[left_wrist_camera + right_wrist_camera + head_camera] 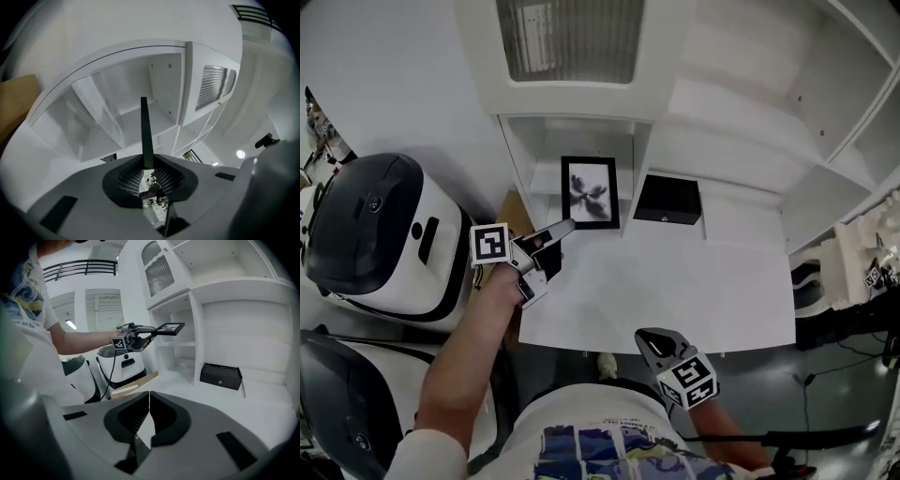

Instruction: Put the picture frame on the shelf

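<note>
The black picture frame [590, 192] holds a dark flower print and is lifted flat in front of the lower left compartment of the white shelf [521, 155]. My left gripper [563, 228] is shut on the frame's near left corner. In the left gripper view the frame [145, 133] shows edge-on as a thin dark blade between the jaws, pointing into the open shelf compartment [126, 117]. The right gripper view shows the frame [170, 327] held up level beside the shelf. My right gripper [660, 345] hangs low near my body, shut [149, 398] with nothing in it.
A black box [667, 199] lies on the white table [712, 300] against the shelf, right of the frame. Two white and black machines [375, 234] stand at the left, with a brown cardboard piece [517, 214] by the table's edge. More shelving [825, 112] rises at the right.
</note>
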A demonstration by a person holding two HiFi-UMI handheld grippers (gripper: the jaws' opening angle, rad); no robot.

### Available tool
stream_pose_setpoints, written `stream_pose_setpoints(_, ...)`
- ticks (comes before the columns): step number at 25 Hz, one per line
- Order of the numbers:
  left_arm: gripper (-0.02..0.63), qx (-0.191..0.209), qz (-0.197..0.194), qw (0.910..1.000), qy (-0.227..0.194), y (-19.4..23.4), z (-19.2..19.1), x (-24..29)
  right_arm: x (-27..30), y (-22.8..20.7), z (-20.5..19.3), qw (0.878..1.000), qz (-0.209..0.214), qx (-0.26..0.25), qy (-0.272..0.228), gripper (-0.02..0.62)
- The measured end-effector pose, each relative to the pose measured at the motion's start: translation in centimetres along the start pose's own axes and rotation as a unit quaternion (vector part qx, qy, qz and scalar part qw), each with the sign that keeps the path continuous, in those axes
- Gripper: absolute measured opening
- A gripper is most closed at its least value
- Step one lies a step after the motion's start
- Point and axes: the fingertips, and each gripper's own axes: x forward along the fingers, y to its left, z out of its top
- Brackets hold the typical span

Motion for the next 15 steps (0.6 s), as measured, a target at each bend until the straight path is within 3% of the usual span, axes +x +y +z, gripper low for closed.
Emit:
stream_pose_setpoints(5,0.077,0.015,0.013,0.9998,-0.003,1.2,3.0,3.3,0.1,-3.0,0.1,1.000,0.017,-0.006,0.009,0.028)
stream_pose_setpoints(15,0.077,0.041,0.077,0.9961,0.015,5.2,6.6,6.9,-0.2,-6.6,0.3,1.000,0.028,-0.003,0.014,0.028)
